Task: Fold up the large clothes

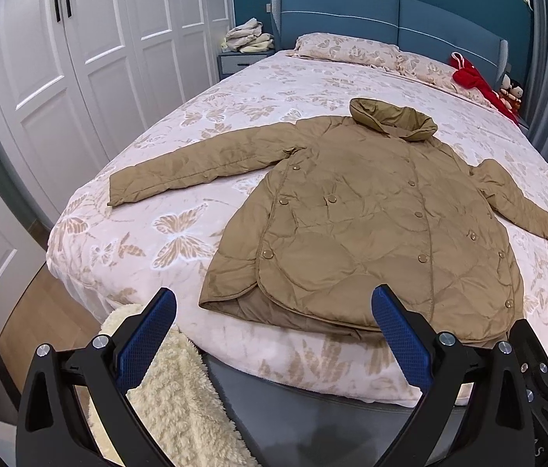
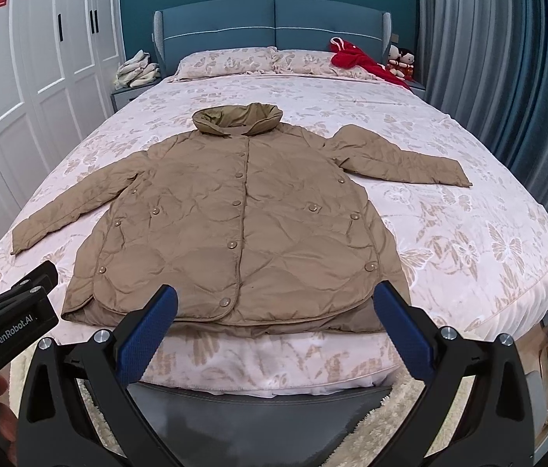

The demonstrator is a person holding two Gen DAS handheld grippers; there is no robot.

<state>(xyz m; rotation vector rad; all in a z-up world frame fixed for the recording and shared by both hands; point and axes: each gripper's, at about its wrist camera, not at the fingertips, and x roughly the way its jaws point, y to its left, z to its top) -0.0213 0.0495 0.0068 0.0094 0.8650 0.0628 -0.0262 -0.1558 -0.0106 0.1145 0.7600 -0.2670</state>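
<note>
Both tongs, left (image 1: 274, 311) and right (image 2: 275, 309), are held spread and empty at the frame's bottom; beyond, a coat (image 2: 231, 229) is laid flat on the bed (image 2: 468, 233), sleeves outspread.

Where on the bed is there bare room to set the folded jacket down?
Bare quilt between the jacket collar and the pillows; another patch under the right sleeve toward the bed's right edge. Crowded: the far right corner, with the red garment.
</note>
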